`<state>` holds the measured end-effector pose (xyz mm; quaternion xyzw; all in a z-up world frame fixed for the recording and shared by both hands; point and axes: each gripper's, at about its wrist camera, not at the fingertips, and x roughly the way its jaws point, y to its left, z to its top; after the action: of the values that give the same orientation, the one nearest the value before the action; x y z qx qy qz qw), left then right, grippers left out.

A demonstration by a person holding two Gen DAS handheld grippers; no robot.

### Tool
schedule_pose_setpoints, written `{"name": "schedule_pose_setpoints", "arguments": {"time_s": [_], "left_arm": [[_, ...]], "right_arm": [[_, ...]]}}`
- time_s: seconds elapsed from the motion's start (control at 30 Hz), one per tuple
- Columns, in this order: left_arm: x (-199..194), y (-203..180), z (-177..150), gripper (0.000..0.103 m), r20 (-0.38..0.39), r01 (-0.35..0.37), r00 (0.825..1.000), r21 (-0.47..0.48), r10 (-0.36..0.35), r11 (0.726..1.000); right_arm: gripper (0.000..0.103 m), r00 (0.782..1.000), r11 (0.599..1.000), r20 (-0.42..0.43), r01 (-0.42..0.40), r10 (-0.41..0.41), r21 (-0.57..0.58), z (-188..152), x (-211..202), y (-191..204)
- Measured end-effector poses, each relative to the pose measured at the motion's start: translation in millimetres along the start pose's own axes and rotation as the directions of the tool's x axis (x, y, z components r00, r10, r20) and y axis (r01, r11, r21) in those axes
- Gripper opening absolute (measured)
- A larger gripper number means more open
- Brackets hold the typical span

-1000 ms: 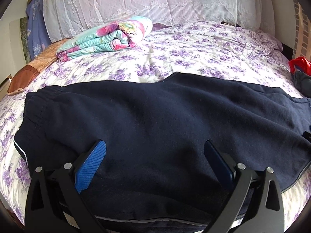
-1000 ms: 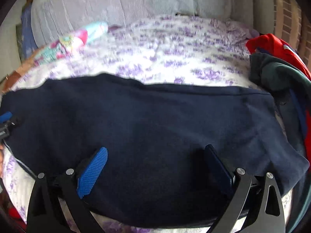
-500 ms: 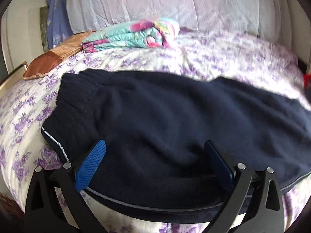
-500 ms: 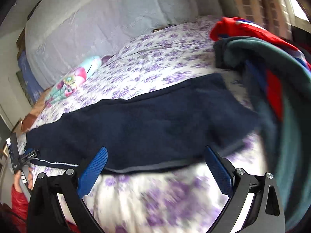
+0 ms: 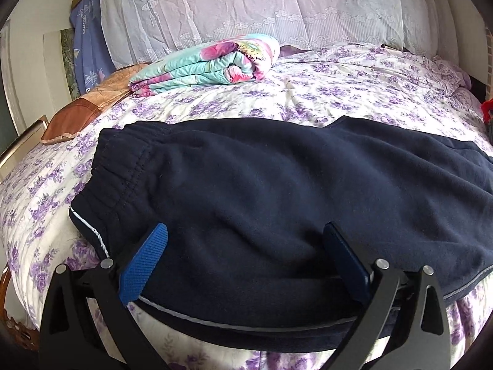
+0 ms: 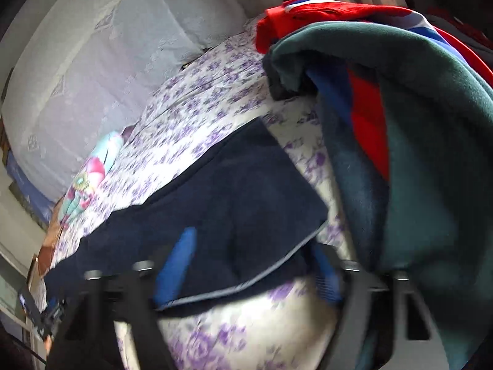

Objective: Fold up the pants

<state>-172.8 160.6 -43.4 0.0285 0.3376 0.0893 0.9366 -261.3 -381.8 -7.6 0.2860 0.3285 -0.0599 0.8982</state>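
Observation:
Dark navy pants (image 5: 277, 178) lie flat across the floral bed, waistband at the left, folded lengthwise with a pale stripe along the near edge. My left gripper (image 5: 246, 252) is open, its blue pads resting over the near part by the waistband, holding nothing. In the right wrist view, which is blurred, the leg end of the pants (image 6: 240, 191) lies between the fingers of my right gripper (image 6: 255, 262), which is open around the hem corner.
A folded floral blanket (image 5: 209, 61) and large pillows (image 5: 262, 9) lie at the head of the bed. A brown cushion (image 5: 80, 114) sits at the far left. A pile of teal, red and blue clothes (image 6: 416, 123) crowds the right side beside the pants' hem.
Left gripper shifted left toward the waistband and steadied. Right gripper swung right and down to the hem end of the pants, close beside the clothes pile; still moving.

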Motion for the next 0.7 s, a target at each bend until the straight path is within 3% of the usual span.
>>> {"name": "schedule_pose_setpoints", "arguments": {"time_s": [0.07,0.13,0.23,0.33,0.47,0.57,0.63,0.7], "left_arm": [[-1.7,-0.6,-1.3,0.098,0.000,-0.002,1.000,0.000,0.002,1.000],[-2.1,-2.0,-1.3,0.098,-0.001,-0.005,1.000,0.001,0.005,1.000],[-2.6,-1.4,-1.4,0.098,0.000,-0.004,1.000,0.000,0.004,1.000],[-2.5,-1.2,-1.1,0.098,0.001,-0.003,1.000,0.000,0.003,1.000],[-3.4,0.2,-1.5,0.098,0.007,0.006,1.000,-0.008,-0.006,1.000],[-5.3,1.4,-1.6,0.098,0.012,0.019,1.000,-0.017,-0.019,1.000],[-7.3,5.0,-2.5,0.098,0.020,0.042,0.999,-0.033,-0.041,0.999],[-9.9,8.7,-4.3,0.098,0.032,0.067,0.997,-0.049,-0.065,0.997]], "right_arm": [[0.023,0.997,0.994,0.023,-0.074,0.072,0.084,1.4,-0.6,-12.8],[0.019,0.992,0.990,0.071,-0.106,0.100,0.089,1.7,-6.6,-9.0],[0.015,0.984,0.995,0.159,-0.067,0.078,-0.070,5.7,-20.6,34.9],[0.014,0.977,0.959,0.180,-0.062,0.116,-0.277,3.6,-23.1,104.7],[0.014,0.968,0.858,0.126,-0.126,0.216,-0.499,-24.1,-12.0,198.0],[0.014,0.952,0.740,0.012,-0.229,0.305,-0.633,-63.7,2.7,264.4],[0.014,0.947,0.671,-0.097,-0.287,0.306,-0.684,-89.7,22.7,295.8],[0.021,0.938,0.590,-0.271,-0.347,0.216,-0.729,-122.3,57.9,320.3]]}}
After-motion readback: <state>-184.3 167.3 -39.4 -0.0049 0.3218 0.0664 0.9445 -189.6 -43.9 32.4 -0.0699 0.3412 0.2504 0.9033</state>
